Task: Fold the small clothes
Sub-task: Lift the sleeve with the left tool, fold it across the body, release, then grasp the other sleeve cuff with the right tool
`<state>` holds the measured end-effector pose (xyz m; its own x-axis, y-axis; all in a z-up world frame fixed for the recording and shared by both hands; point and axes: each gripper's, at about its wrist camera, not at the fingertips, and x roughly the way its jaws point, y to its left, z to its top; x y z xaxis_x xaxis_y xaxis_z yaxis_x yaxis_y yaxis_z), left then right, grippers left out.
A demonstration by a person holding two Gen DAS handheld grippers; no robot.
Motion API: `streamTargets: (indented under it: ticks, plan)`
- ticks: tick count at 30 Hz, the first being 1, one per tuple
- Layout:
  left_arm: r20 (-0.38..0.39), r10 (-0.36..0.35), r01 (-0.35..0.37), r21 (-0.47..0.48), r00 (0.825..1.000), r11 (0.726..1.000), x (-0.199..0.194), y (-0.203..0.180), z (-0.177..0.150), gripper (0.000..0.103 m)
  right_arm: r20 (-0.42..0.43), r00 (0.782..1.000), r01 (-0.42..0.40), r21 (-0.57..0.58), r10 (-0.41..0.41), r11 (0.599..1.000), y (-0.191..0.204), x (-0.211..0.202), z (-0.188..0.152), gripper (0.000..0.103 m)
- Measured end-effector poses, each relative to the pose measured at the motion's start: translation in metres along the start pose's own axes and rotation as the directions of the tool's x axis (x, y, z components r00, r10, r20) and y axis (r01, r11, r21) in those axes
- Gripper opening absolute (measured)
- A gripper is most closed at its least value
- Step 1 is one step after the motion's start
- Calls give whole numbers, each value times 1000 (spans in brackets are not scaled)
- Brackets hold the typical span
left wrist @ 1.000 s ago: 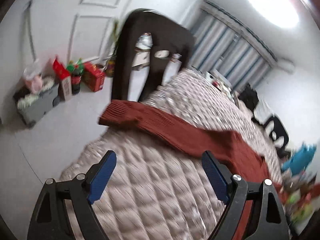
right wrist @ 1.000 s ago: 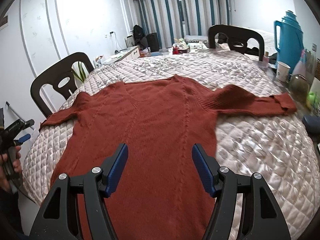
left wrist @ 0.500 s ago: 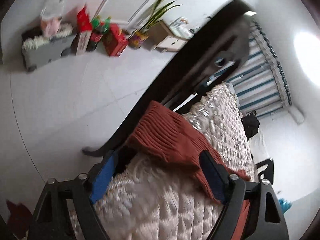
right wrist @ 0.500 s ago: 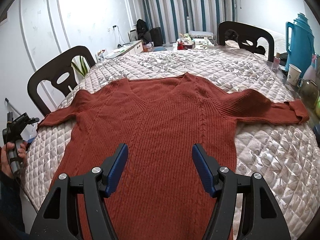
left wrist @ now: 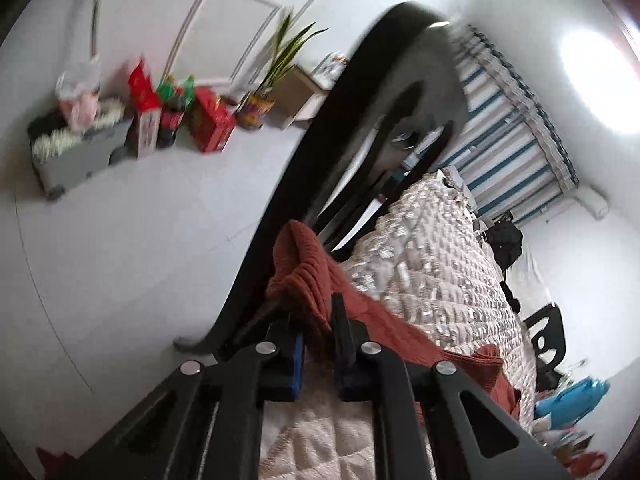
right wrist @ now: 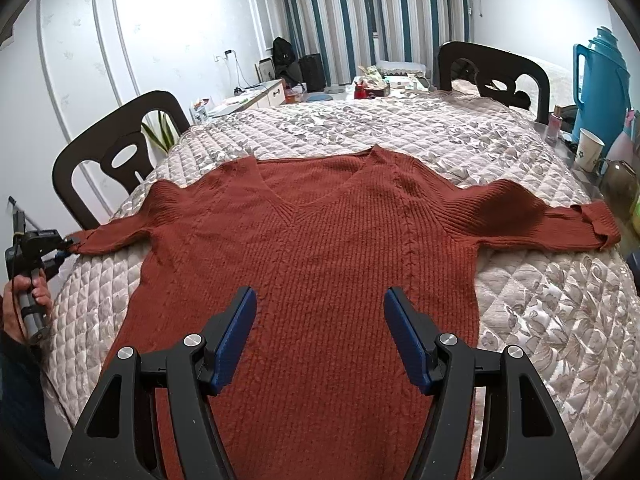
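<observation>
A rust-red knitted V-neck sweater (right wrist: 320, 248) lies flat, front up, on a quilted table cover (right wrist: 400, 128), sleeves spread to both sides. My left gripper (left wrist: 318, 344) is shut on the cuff of the left sleeve (left wrist: 308, 280) at the table's left edge; it also shows in the right wrist view (right wrist: 60, 250). My right gripper (right wrist: 320, 328) is open and empty, hovering over the sweater's lower body. The right sleeve's cuff (right wrist: 596, 224) lies near the right edge.
A dark chair (right wrist: 116, 152) stands at the left edge beside the held cuff, another (right wrist: 492, 72) at the far right. A blue thermos (right wrist: 600, 80), paper cup (right wrist: 590, 154) and bottles stand at right. Boxes and a plant (left wrist: 276, 72) sit on the floor.
My left gripper has moved onto the left sleeve's cuff and closed on it. The right gripper has moved slightly forward over the sweater and stays open.
</observation>
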<state>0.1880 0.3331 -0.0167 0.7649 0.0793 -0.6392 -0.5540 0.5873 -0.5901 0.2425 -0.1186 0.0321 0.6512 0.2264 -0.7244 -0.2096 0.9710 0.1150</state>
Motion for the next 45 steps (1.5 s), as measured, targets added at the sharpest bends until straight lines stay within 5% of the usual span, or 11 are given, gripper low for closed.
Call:
streamTargets:
  ticks: [9,16,23,26,28,30,34,36,39,45]
  plan:
    - [32,-123,113,229,992,967,-31,-95,1,11,14,1000,-24,49,24,999,-12,-7,-7,66]
    - [-72,-274,276,445,959,852,-31,-221,-40,11,31,999,-44,107,40,993,-30,-17,-15,66]
    - [-317,-318,448,591,894,671,5,-329,-146,11,50,998,-43,194,34,980,-61,-27,-27,66]
    - [-432,-282,508,612,856,606,29,-351,-203,11,48,998,-46,240,35,970,-75,-28,-31,66]
    - [-531,-245,565,604,811,562,46,-359,-238,11,48,998,-51,273,39,961,-85,-28,-33,66]
    - [-592,-209,600,603,779,526,54,-358,-263,11,48,998,-57,295,45,954,-93,-27,-35,66]
    - [-620,-216,632,597,754,493,40,-350,-262,24,50,995,-94,336,82,937,-106,-21,-32,66]
    - [-588,-268,633,597,763,492,21,-344,-246,41,59,991,-135,350,122,927,-108,-16,-28,66]
    - [-521,-314,602,600,794,527,3,-332,-218,53,70,981,-194,359,181,913,-105,-7,-15,66]
    - [-380,-286,472,623,879,624,-1,-291,-176,55,68,958,-283,372,278,884,-97,27,11,66]
